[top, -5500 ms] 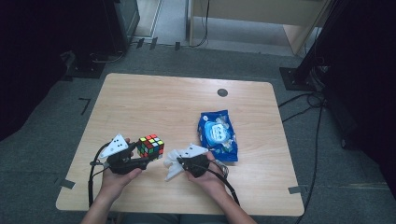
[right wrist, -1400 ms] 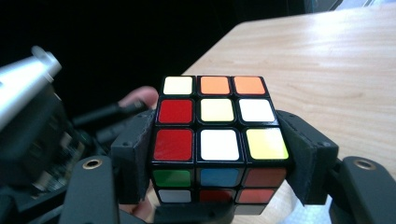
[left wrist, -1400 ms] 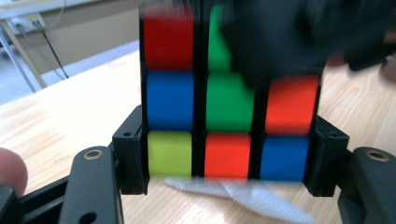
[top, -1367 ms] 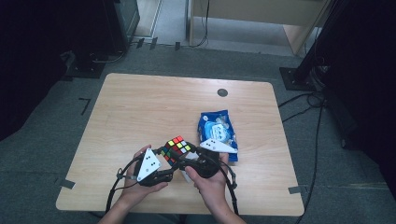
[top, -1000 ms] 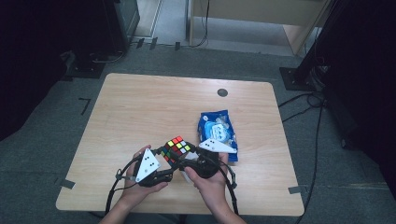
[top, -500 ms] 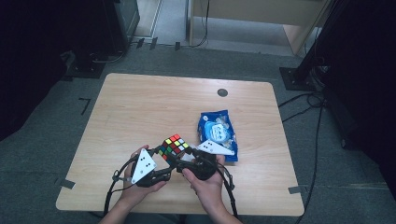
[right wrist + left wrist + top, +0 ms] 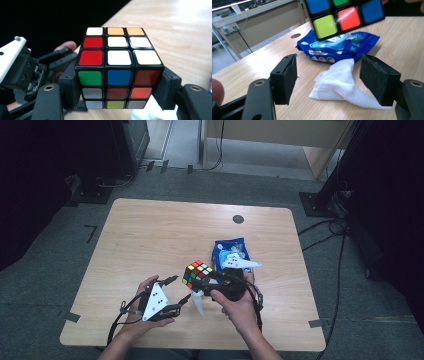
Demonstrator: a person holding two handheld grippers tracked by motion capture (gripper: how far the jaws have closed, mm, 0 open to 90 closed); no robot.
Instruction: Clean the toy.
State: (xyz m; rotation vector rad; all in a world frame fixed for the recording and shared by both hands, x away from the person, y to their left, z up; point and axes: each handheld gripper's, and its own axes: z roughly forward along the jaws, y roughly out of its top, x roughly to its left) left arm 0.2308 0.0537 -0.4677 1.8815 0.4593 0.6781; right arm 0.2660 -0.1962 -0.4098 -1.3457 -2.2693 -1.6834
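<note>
A scrambled puzzle cube (image 7: 197, 273) (image 7: 119, 67) hangs just above the table, and my right gripper (image 7: 204, 279) (image 7: 120, 87) is shut on it, one jaw pressing each side. To its left, my left gripper (image 7: 177, 290) (image 7: 328, 75) stands open; its jaws have just been opening and nothing is between them. A crumpled white wipe (image 7: 197, 303) (image 7: 337, 85) lies on the table just beyond those jaws, under the cube (image 7: 342, 15). In the right gripper view, the left gripper (image 7: 25, 72) is close by on the cube's left.
A blue pack of wet wipes (image 7: 231, 254) (image 7: 337, 47) lies right behind the cube and the right hand. The wooden table (image 7: 150, 230) has a round cable hole (image 7: 238, 219) near its far edge. Cables trail from both grippers at the near edge.
The left gripper's jaws have opened, and the white wipe now lies loose on the table. The right gripper has carried the cube slightly to the right.
</note>
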